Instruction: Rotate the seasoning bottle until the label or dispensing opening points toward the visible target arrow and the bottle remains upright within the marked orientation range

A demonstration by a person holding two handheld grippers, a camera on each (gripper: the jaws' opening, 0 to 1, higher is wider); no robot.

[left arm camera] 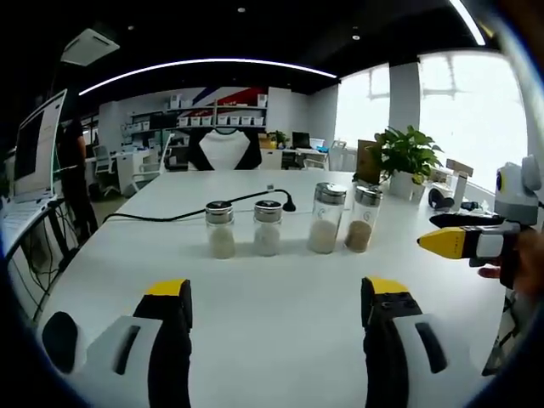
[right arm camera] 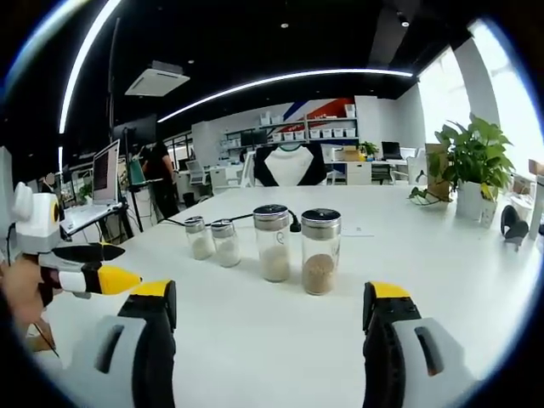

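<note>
Yellow-tipped fingers (left arm camera: 276,310) of the left gripper spread wide, released, over a bare white surface (left arm camera: 280,340); the right gripper (right arm camera: 270,314) likewise. Beyond stand four upright seasoning bottles (left arm camera: 326,218) in a row, then a black cable (left arm camera: 178,210), a potted plant (left arm camera: 406,157), office shelves (right arm camera: 310,132).

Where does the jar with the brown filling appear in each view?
Left gripper view: the brown-filled jar stands right of centre, at the right end of the row of four jars.
Right gripper view: it stands just right of centre, nearest of the four.
Shared landmark: the potted plant, behind and to its right.
</note>
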